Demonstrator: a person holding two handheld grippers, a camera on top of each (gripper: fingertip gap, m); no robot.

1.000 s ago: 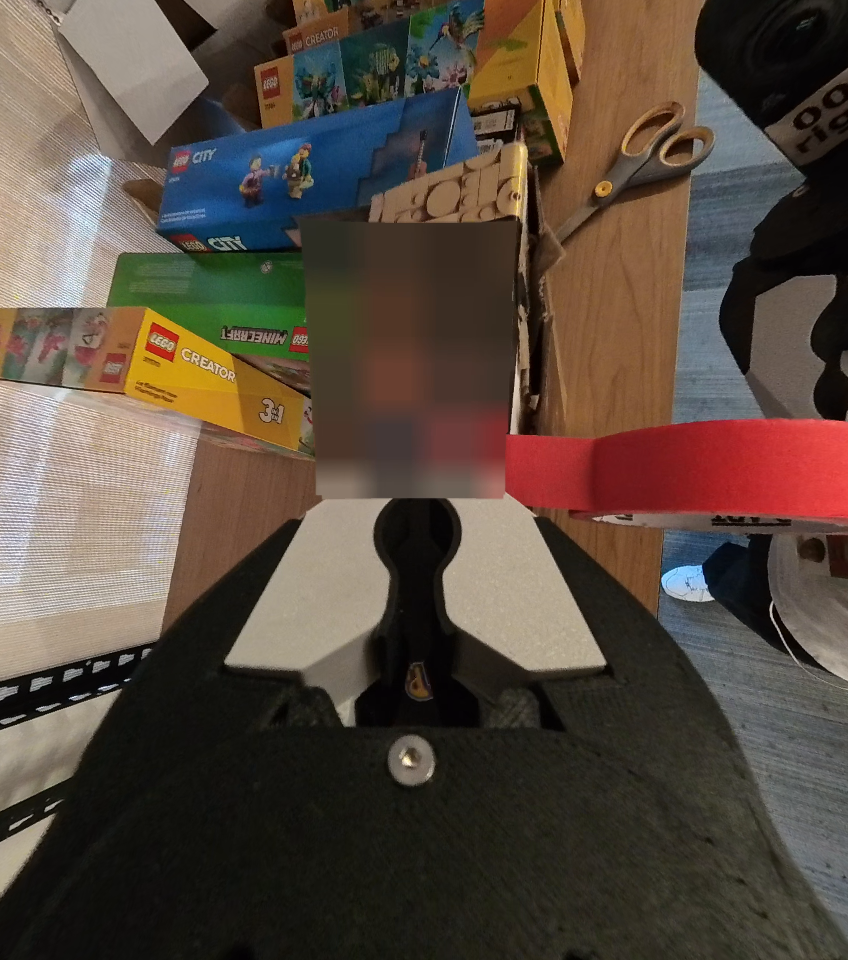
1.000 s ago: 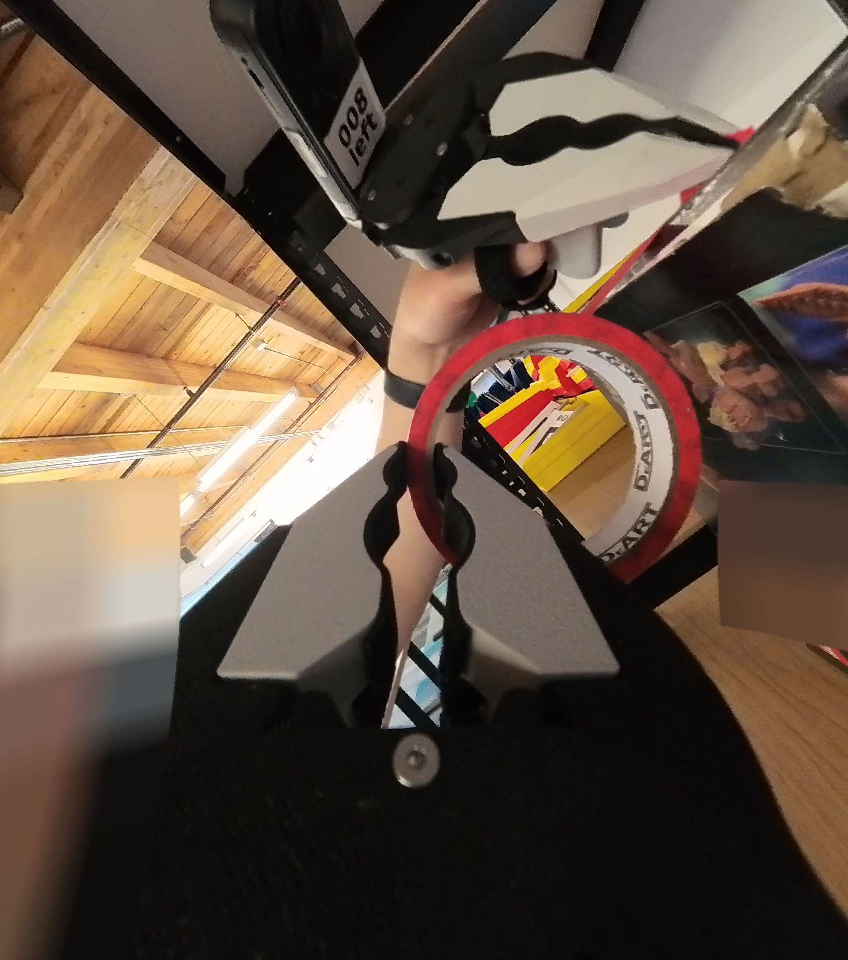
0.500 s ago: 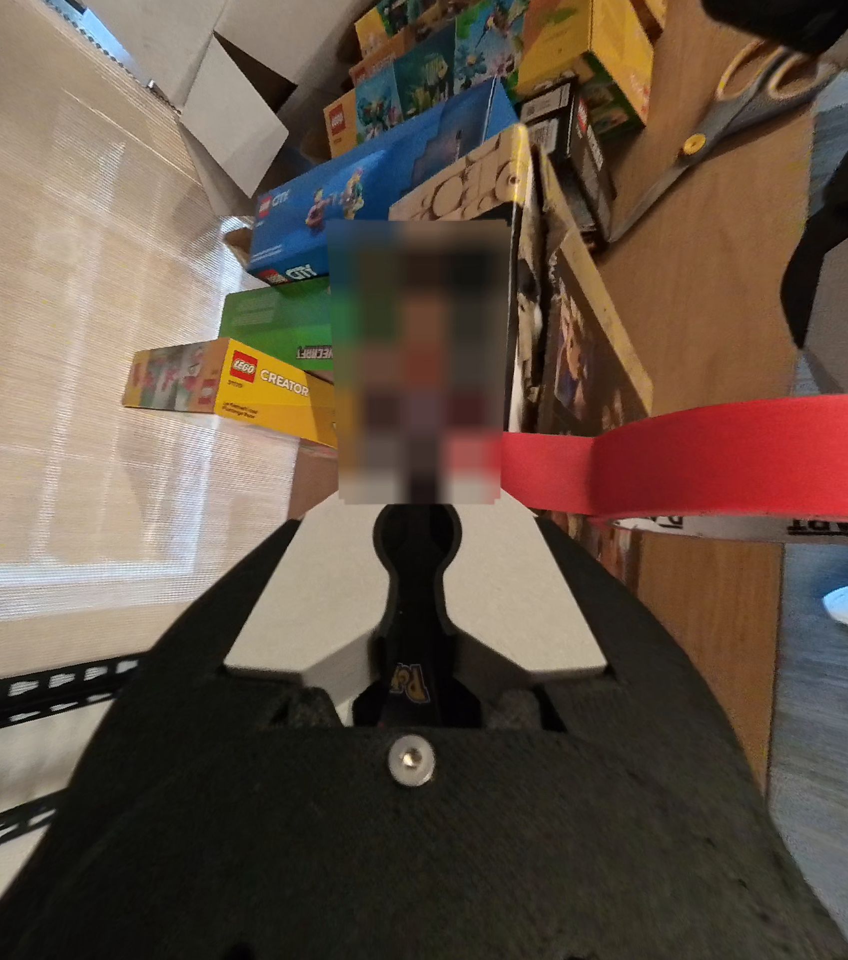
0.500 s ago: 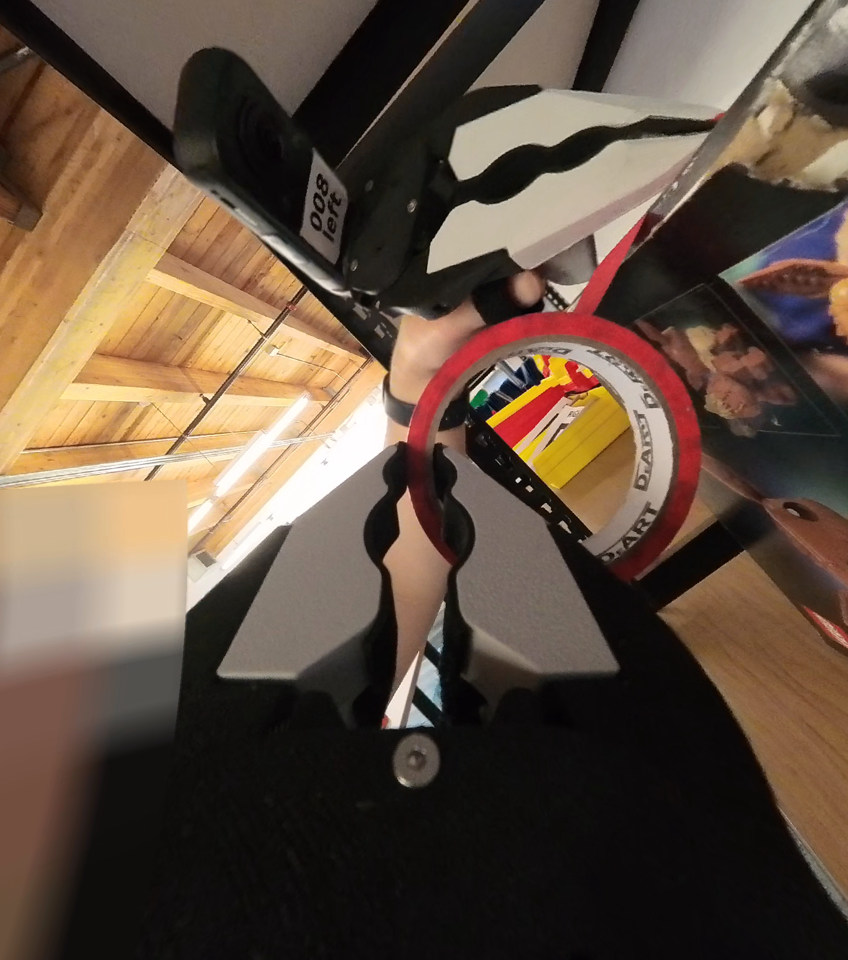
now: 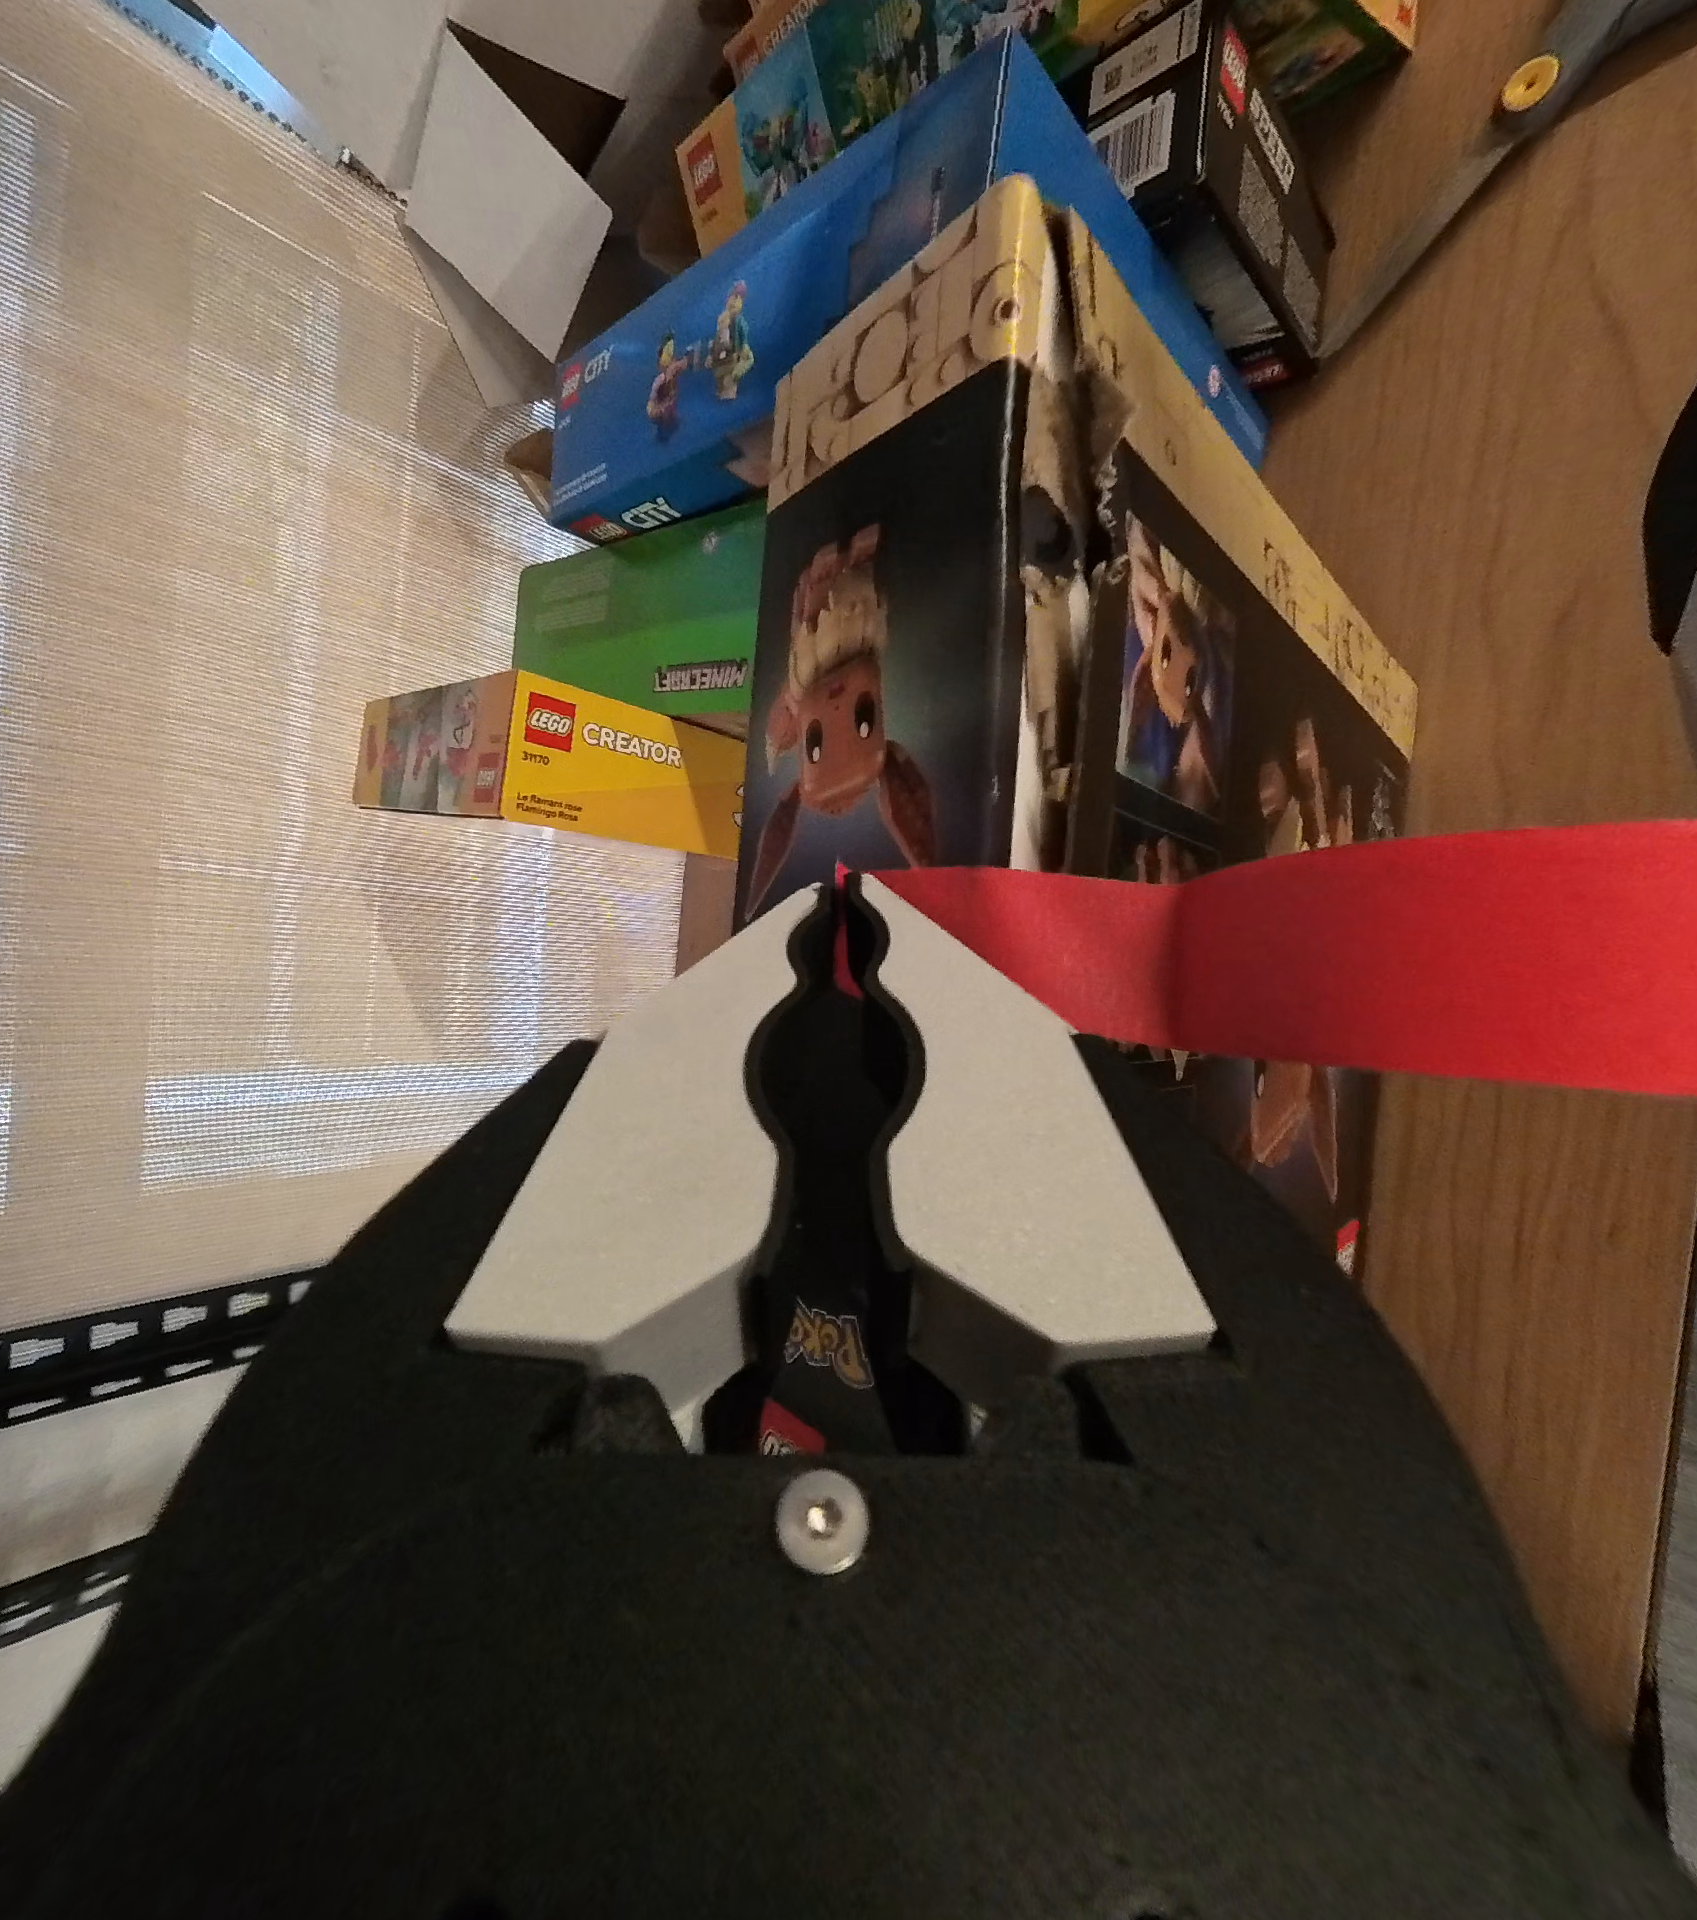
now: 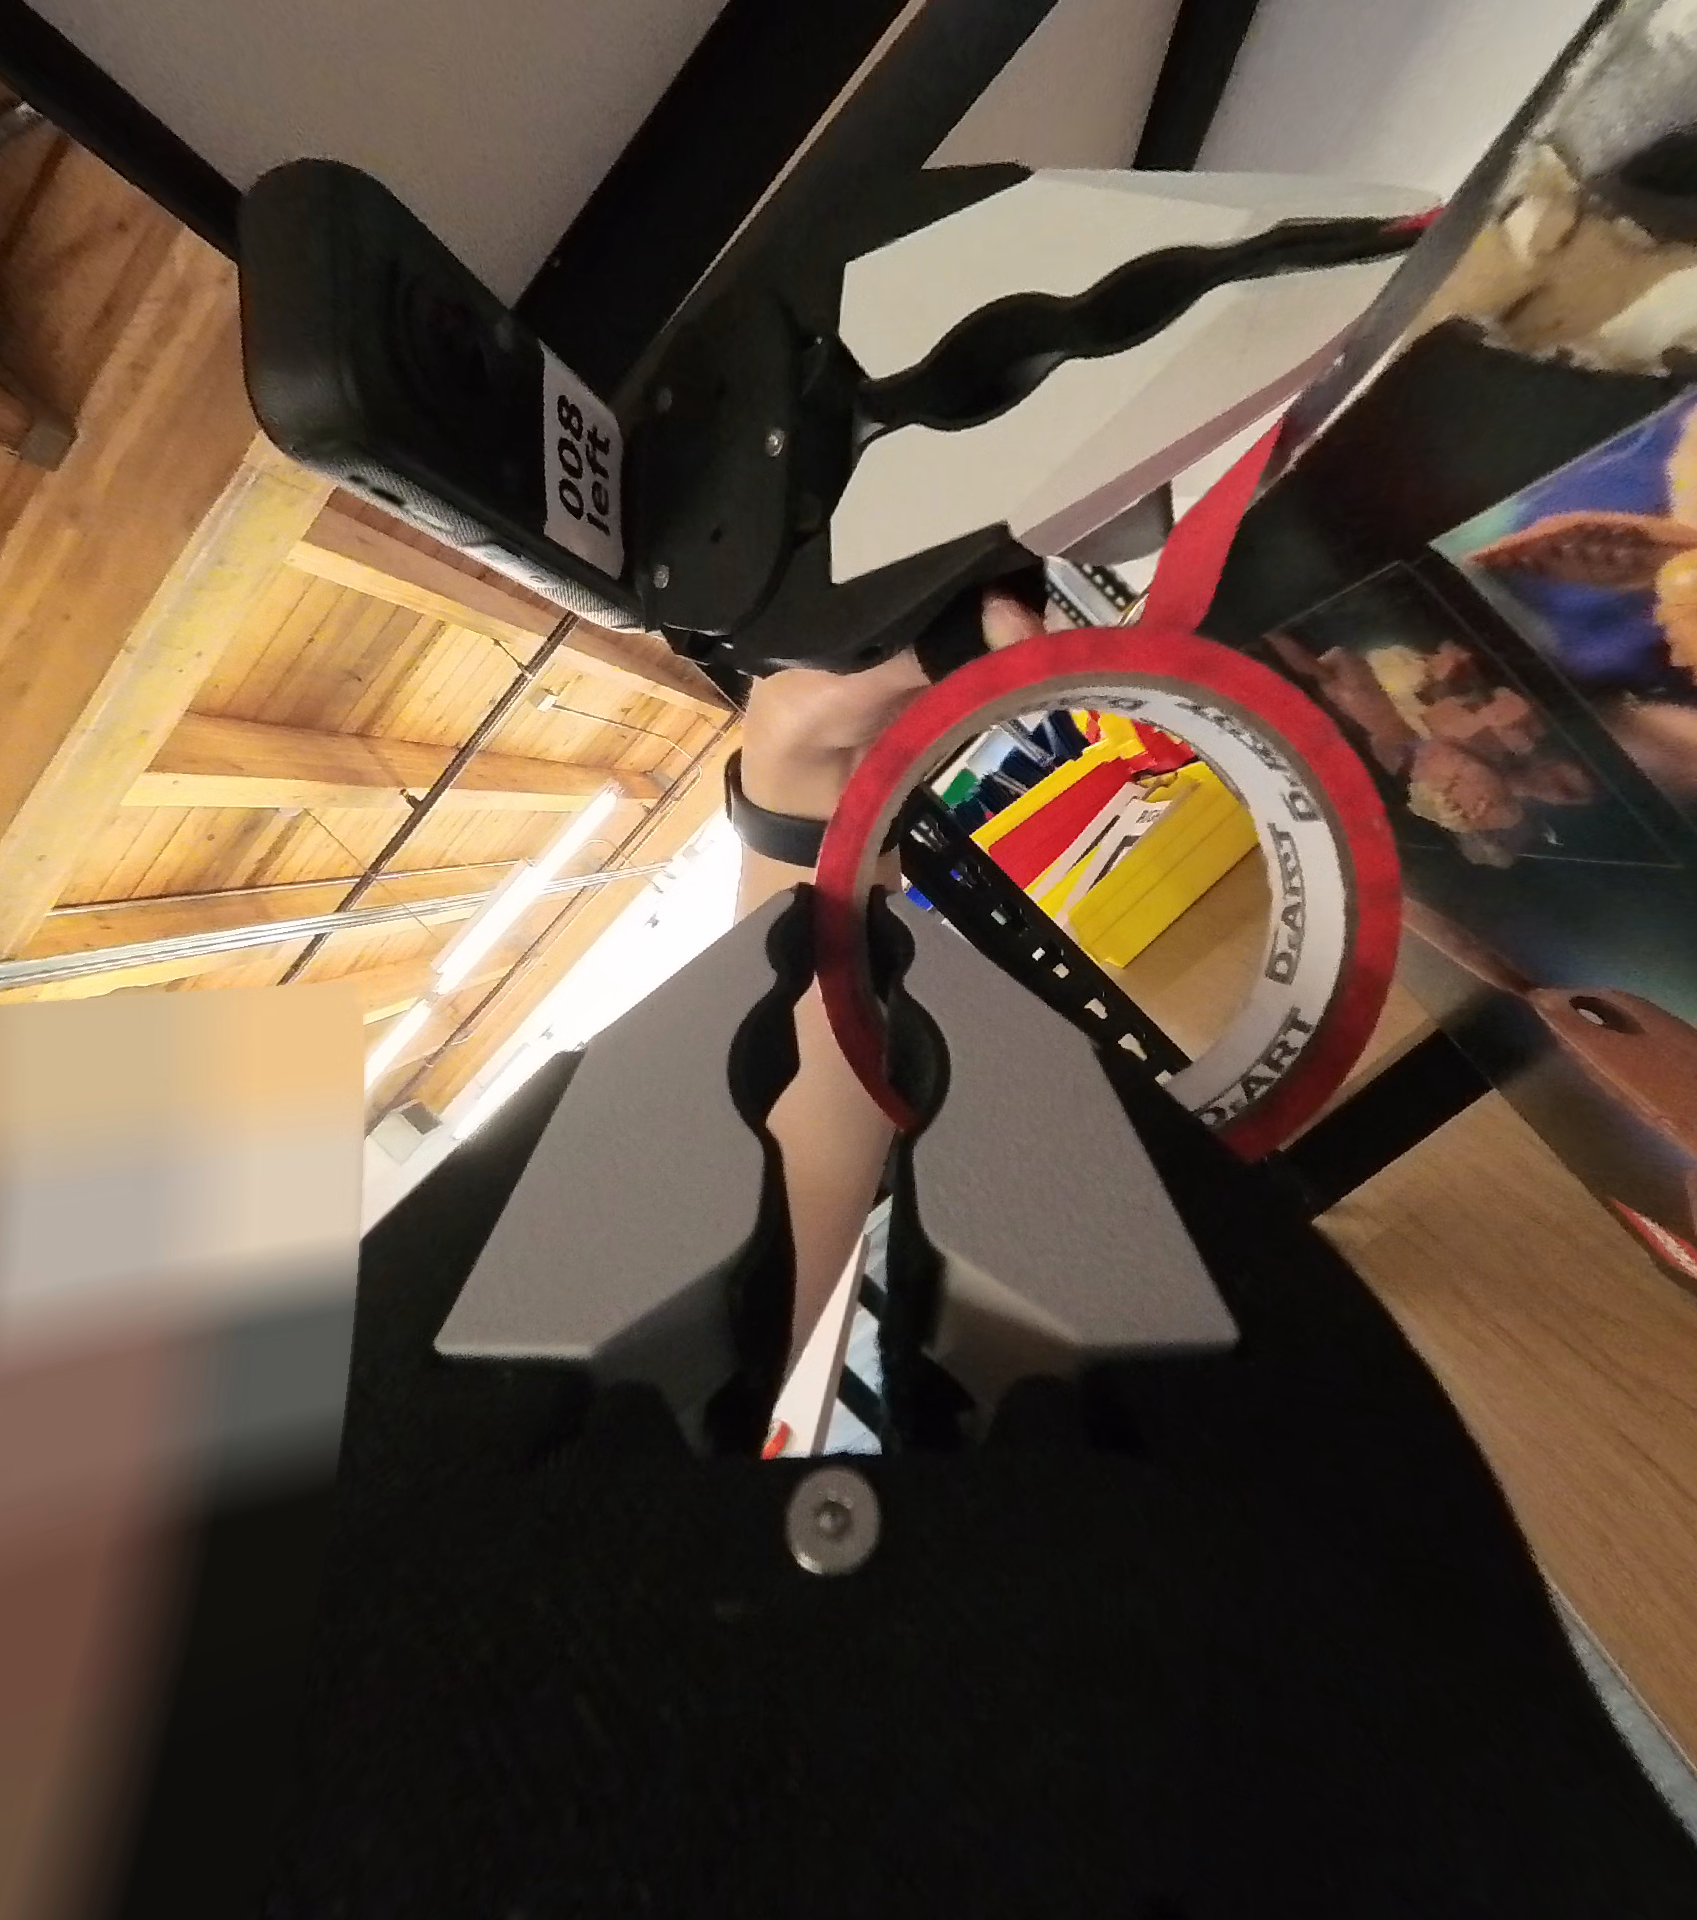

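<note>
Left wrist view: the left gripper (image 5: 844, 896) is closed, its tips pinching the free end of a red tape strip (image 5: 1031, 956) that runs off to the right. Directly ahead stands a black picture box (image 5: 885, 665) on the wooden surface (image 5: 1509, 436), near its edge, with a blue box (image 5: 823, 301), a green box (image 5: 646, 613) and a yellow box (image 5: 605, 769) beyond.

Right wrist view: the right gripper (image 6: 839, 914) is clamped on the rim of the red tape roll (image 6: 1343, 821), its fingers nearly together. The strip leads up from the roll to the left gripper (image 6: 1384, 234), close against the black picture box (image 6: 1550, 727).
</note>
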